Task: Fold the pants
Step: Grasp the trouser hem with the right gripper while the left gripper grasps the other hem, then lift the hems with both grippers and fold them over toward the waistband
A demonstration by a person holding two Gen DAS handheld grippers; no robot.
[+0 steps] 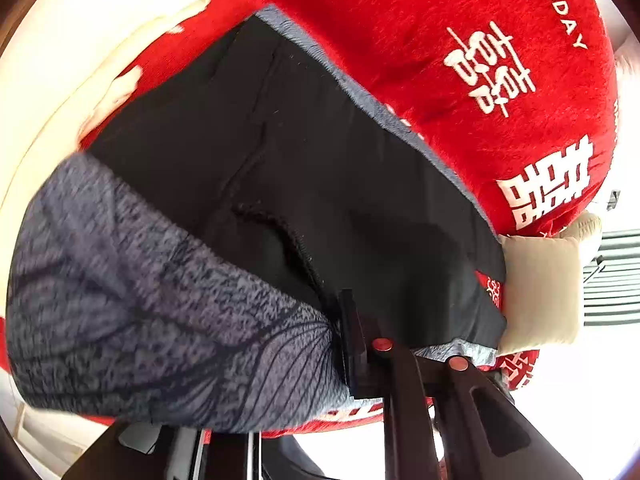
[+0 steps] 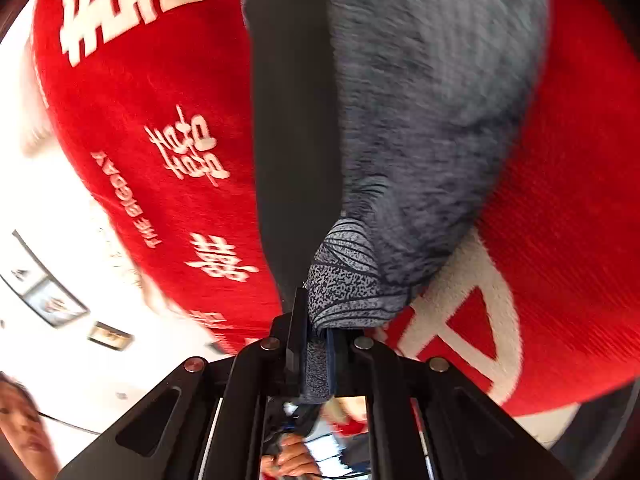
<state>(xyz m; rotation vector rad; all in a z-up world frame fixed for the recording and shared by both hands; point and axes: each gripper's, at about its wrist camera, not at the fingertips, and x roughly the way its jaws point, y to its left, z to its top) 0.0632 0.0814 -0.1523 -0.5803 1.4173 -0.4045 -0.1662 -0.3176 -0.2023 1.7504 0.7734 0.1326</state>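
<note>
Because the pants (image 1: 280, 168) are soft, fleece-lined and fairly thick, they will likely drape and sag rather than hold a crease, and the smooth black outer face may slide over the red blanket (image 1: 460, 60) beneath. Pinching at the edges or corners, through all layers, looks like the safest hold.

At the right gripper (image 2: 318, 344), the jaws are closed tight on a bunched grey patterned edge of the pants (image 2: 348, 280); the cloth fans out ahead of the fingers, grey fleece to the right of them and a black band to the left, all over the blanket (image 2: 160, 100).

At the left gripper (image 1: 384, 360), the jaws seem nearly closed with gathered grey cloth pressed against the left finger, so it probably holds the pants, though the pinch itself is partly hidden. Ahead of these fingers the black panel spreads flat across the blanket, with the grey lining turned up to the left. A beige cushion (image 1: 540, 288) lies to the right.

Both grippers point low along the fabric, tilted steeply.
</note>
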